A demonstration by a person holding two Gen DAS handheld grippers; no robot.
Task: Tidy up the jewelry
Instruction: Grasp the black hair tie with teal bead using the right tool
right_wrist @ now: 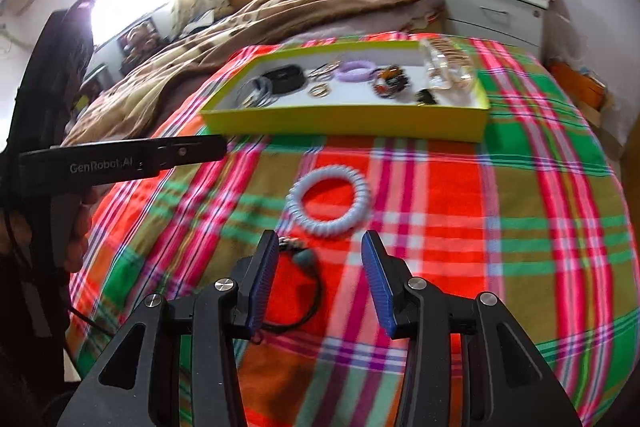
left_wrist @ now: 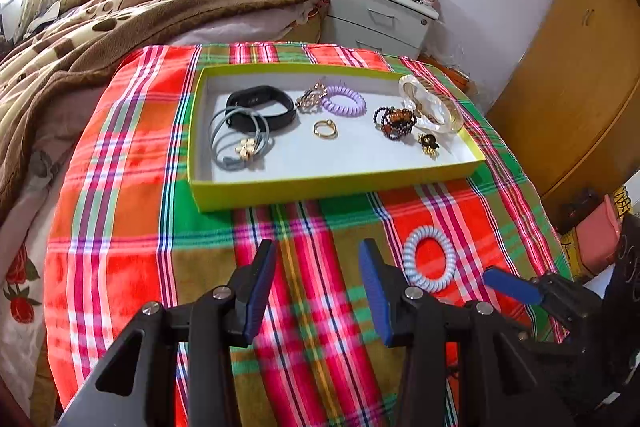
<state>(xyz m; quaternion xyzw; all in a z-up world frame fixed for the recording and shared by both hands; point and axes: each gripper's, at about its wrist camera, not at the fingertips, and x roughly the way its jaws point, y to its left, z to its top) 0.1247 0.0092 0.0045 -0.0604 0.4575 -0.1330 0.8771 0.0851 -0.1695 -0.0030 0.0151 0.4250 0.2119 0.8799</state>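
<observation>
A yellow-green tray (left_wrist: 320, 189) (right_wrist: 360, 123) on the plaid cloth holds a black band (left_wrist: 260, 105), grey hair ties (left_wrist: 236, 139), a purple coil tie (left_wrist: 344, 101), a gold ring (left_wrist: 325, 129), a beaded bracelet (left_wrist: 394, 121) and a clear bangle (left_wrist: 432, 105). A pale blue coil hair tie (left_wrist: 428, 259) (right_wrist: 330, 201) lies on the cloth in front of the tray. A black cord with a teal pendant (right_wrist: 306, 267) lies by my right gripper's left finger. My left gripper (left_wrist: 318, 267) is open and empty, left of the coil tie. My right gripper (right_wrist: 320, 259) is open and empty, just short of it.
The plaid cloth (left_wrist: 140, 207) covers the bed end. A brown blanket (left_wrist: 100, 39) lies to the left. A white nightstand (left_wrist: 380, 15) stands behind the tray and a wooden wardrobe (left_wrist: 580, 87) at the right. The left gripper's body (right_wrist: 120, 159) shows in the right wrist view.
</observation>
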